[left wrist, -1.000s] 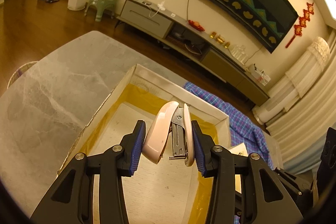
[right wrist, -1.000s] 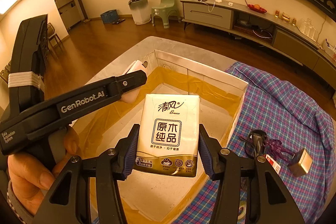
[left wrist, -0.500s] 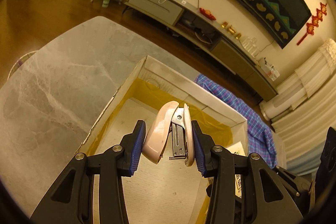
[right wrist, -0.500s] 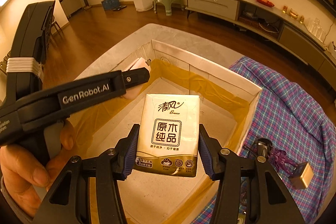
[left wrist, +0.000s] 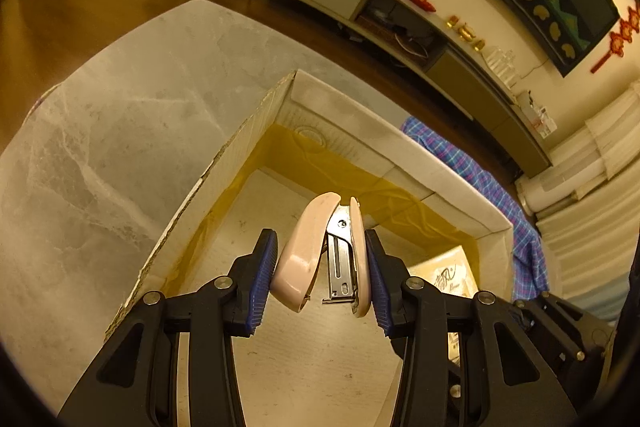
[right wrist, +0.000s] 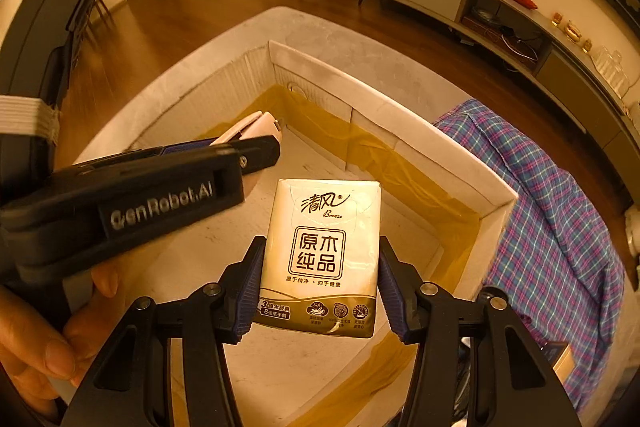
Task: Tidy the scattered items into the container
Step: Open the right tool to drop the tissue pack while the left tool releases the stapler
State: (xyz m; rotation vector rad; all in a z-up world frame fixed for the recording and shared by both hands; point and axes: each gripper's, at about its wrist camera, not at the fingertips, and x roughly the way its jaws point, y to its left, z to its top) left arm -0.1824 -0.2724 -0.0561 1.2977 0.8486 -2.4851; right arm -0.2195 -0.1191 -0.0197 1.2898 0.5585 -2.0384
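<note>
The left gripper (left wrist: pixel 320 281) is clamped on a pink stapler (left wrist: pixel 324 255), whose two halves stand open in a narrow V with the metal magazine showing between them. The grip is the same as one second ago; what changed is the position. The white cardboard box (left wrist: pixel 400 155) with yellow tape along its inner walls now fills more of the left wrist view, and the stapler hangs above the pale floor of the box, nearer to it than before.

The right gripper (right wrist: pixel 320 283) is closed on a pack of tissues (right wrist: pixel 322 255) with a gold band at its lower end — the blue pads press both long sides, as in the earlier pictures. The pack is also held over the inside of the box, and the box walls have come closer and lower in this view, so both tools have gone down toward the container together.

In the right wrist view the left tool crosses from the left side, with the stapler tip visible past its finger, just beside the far left wall of the box. It lies lower against the box than half a second ago. The person's left hand (right wrist: pixel 44 331) holds its handle at the lower left.

The box stands on a grey marble table (left wrist: pixel 100 147). A plaid cloth (right wrist: pixel 560 227) lies to the right of the box, touching its right wall. Whether either item touches the box floor — I cannot tell.
</note>
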